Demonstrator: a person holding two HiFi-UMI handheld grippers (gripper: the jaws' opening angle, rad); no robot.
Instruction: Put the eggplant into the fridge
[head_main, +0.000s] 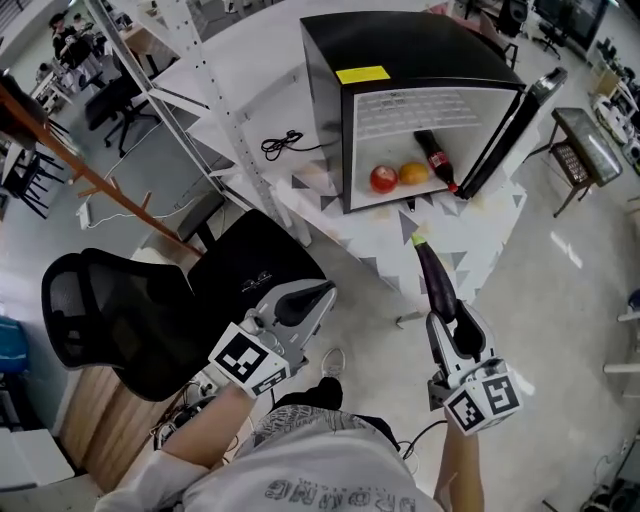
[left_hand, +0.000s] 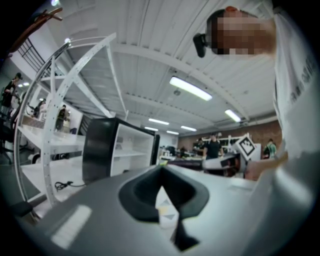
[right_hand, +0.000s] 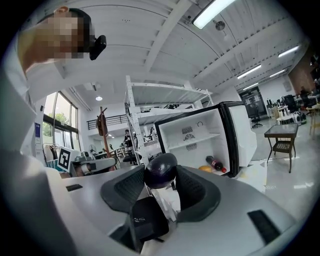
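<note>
The dark purple eggplant (head_main: 433, 275) sticks out of my right gripper (head_main: 447, 318), which is shut on it; its green stem end points at the fridge. In the right gripper view the eggplant's (right_hand: 160, 170) rounded end sits between the jaws of the right gripper (right_hand: 161, 184). The black mini fridge (head_main: 330, 90) stands on a white table with its door (head_main: 515, 125) swung open to the right, a short way ahead of the eggplant. My left gripper (head_main: 322, 295) hangs lower left over a chair, shut and empty. The left gripper (left_hand: 161, 172) shows its tips pressed together.
Inside the fridge lie a red fruit (head_main: 383, 179), an orange fruit (head_main: 414, 173) and a cola bottle (head_main: 436, 160). A black office chair (head_main: 120, 310) stands at the left. A black cable (head_main: 282, 143) lies beside the fridge. White rack uprights (head_main: 190, 110) rise at the left.
</note>
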